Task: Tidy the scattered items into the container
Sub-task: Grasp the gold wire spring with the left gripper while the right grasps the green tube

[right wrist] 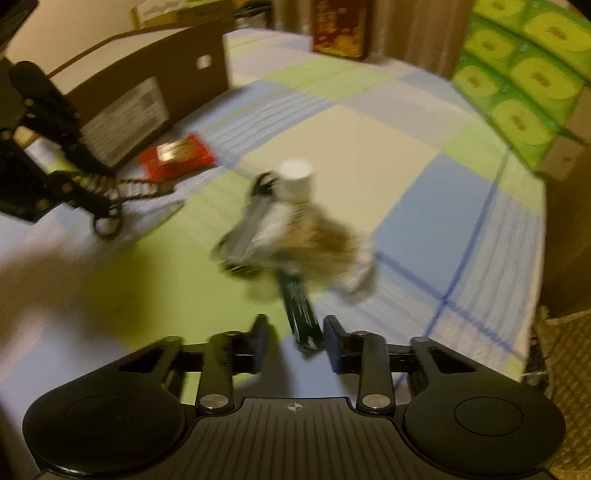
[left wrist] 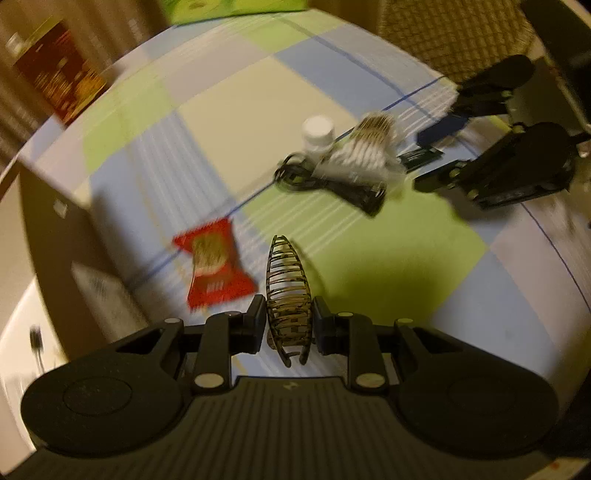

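A checked cloth of blue, green and cream squares covers the table under both grippers. The cardboard box, open at the top, stands well ahead and to the left of the right gripper's fingers; in the left wrist view its brown wall rises just left of the left gripper's fingers. A stack of green packs stands far ahead and right of the right fingers, and a dark red box stands at the far edge.

In the middle of the cloth, ahead of both pairs of fingers, lies a blurred heap: a clear bag of toothpicks, a white-capped bottle behind it, and a dark flat item under it; what that item is cannot be told. A red packet lies just ahead and left of the left fingers.

The left gripper is closed on a tortoiseshell hair clip, which stands upright between its pads and reaches forward past the fingertips.

The right gripper stands narrowly apart with a dark green sachet between its fingers; the sachet touches the right finger, while a gap shows at the left one, so a firm hold cannot be told.
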`<state>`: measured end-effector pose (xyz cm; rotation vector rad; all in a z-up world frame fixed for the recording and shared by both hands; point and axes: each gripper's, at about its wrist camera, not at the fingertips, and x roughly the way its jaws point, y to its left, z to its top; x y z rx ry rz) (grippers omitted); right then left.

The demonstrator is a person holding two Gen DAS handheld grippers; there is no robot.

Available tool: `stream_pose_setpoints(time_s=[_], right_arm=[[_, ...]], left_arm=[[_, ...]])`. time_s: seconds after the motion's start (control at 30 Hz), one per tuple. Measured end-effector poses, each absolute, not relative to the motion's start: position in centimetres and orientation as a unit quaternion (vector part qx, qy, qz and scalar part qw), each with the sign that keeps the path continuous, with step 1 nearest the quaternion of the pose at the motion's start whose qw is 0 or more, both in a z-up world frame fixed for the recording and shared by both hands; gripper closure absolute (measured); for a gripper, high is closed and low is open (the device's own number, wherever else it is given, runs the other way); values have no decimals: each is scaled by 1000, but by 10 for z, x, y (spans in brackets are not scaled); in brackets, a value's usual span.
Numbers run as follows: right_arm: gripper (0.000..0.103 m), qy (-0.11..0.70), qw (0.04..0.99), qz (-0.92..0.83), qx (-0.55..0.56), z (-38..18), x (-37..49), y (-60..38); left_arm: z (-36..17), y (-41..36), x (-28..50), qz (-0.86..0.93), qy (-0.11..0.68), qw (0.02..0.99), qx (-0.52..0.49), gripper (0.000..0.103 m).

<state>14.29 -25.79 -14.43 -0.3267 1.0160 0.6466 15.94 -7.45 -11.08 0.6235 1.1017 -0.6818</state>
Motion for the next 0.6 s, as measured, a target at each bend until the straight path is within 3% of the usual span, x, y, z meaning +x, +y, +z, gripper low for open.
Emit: stream_pose_setpoints(time_s=[0.5, 0.6], right_arm=[[69, 460, 846, 240, -118, -148, 149, -227], [80, 464, 844, 240, -120, -149, 146, -225]], left_arm=[[-115, -39, 150, -258, 524, 784, 209, 81], [-116, -37, 150, -256, 521, 789, 200, 81]])
